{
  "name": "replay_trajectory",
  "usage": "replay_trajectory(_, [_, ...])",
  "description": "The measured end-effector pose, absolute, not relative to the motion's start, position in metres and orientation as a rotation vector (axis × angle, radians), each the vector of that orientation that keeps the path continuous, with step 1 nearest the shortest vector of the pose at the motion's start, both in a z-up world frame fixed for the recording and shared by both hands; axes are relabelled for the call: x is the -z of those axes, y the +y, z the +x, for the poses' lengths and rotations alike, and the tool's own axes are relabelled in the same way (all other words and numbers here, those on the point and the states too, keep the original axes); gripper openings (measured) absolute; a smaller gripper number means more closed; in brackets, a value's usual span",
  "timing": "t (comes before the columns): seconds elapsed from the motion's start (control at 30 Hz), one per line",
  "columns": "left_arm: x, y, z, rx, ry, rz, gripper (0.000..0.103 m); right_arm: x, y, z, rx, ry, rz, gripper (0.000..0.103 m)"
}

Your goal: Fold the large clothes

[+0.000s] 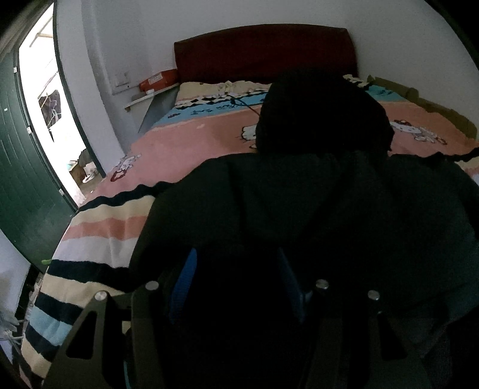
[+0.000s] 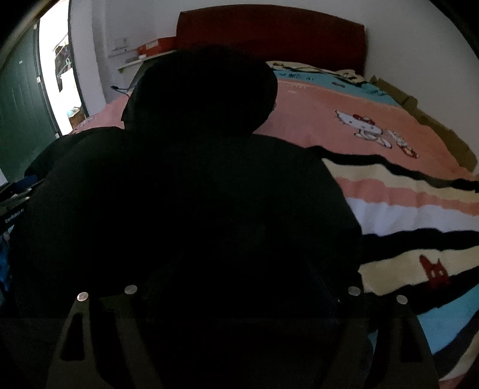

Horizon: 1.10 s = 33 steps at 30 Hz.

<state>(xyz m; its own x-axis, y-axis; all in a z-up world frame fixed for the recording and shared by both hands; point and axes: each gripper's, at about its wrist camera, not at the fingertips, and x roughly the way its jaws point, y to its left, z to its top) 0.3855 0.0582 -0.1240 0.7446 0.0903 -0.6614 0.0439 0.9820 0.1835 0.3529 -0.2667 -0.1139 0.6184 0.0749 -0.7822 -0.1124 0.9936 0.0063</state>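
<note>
Black hooded garment (image 1: 299, 209) lies flat mid-bed (image 1: 194, 140), hood far; left gripper (image 1: 236, 284) spread over its near hem, right gripper's (image 2: 239, 299) state untellable in the dark; next: pinch hem, fold.

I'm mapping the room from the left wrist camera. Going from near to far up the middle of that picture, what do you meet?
Left gripper, its blue fingers apart → black hooded garment, hood pointing away → pink cartoon blanket → blue band of the blanket → dark red headboard → white wall.
</note>
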Motion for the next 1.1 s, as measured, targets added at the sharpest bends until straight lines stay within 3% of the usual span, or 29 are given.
replay_trajectory(0.4, [0.13,0.067,0.386,-0.027,0.739,0.136,0.064,0.123,-0.268,0.352,-0.122,0.914,-0.019,0.085])
replay_trajectory(0.83, [0.133,0.064,0.383,-0.043,0.727,0.149,0.065,0.128,-0.266,0.353,-0.147,0.938,-0.002,0.1])
replay_trajectory(1.1, [0.092,0.089,0.379,0.01,0.73,0.125,0.065,0.1,-0.289,0.345,-0.179,0.934,0.054,0.1])
